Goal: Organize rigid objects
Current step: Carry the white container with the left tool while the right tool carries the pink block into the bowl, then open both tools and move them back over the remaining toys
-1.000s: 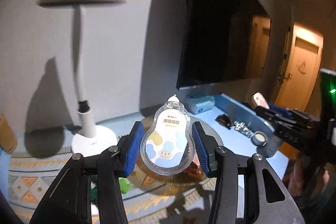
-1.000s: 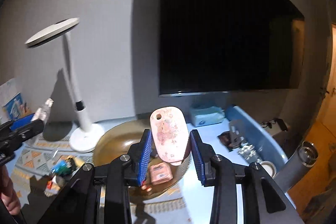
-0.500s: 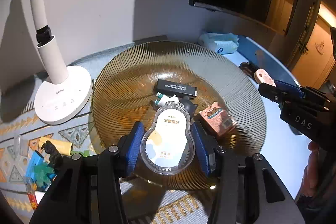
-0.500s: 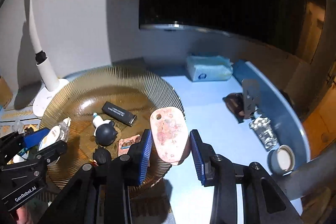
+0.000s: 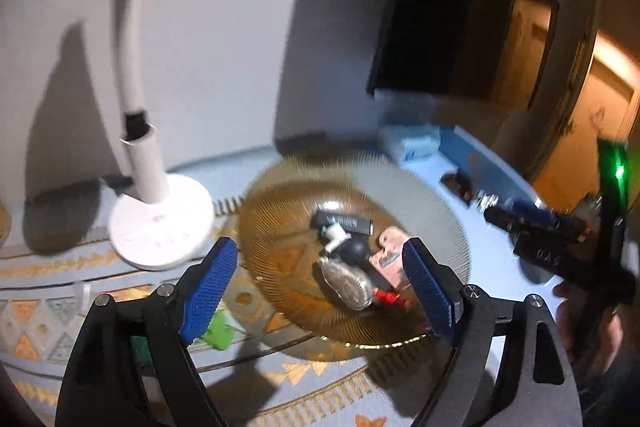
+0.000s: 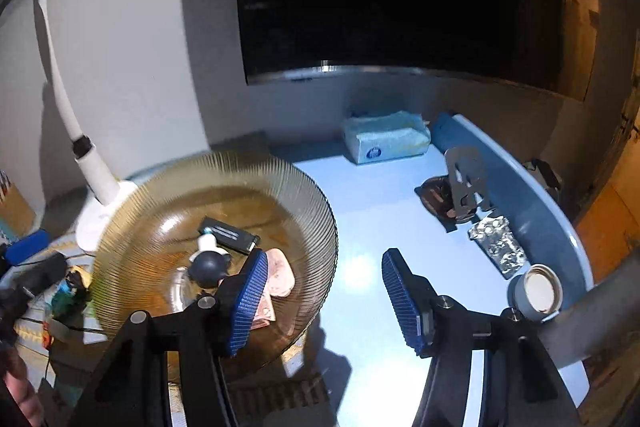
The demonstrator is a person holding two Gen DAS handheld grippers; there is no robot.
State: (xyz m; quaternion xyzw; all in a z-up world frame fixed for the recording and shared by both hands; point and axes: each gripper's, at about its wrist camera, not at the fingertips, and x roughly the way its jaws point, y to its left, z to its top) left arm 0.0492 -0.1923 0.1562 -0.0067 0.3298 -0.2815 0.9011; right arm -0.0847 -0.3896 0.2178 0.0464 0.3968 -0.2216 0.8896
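Not much was legible tbh. The black stick (image 6: 229,234) in the glass plate (image 6: 160,187) had white print, too blurry to read. The tissue pack (image 6: 386,137) carried a round blue logo, unreadable. The other gripper (image 5: 560,251) showed faint upside-down letters, maybe "DAS".

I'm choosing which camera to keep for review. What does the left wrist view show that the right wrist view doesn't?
Only the left wrist view: the green block on the patterned mat, and the lit doorway. Only the right wrist view: the foil packet and round cap. Both: the amber dish with the black stick, and the lamp base.
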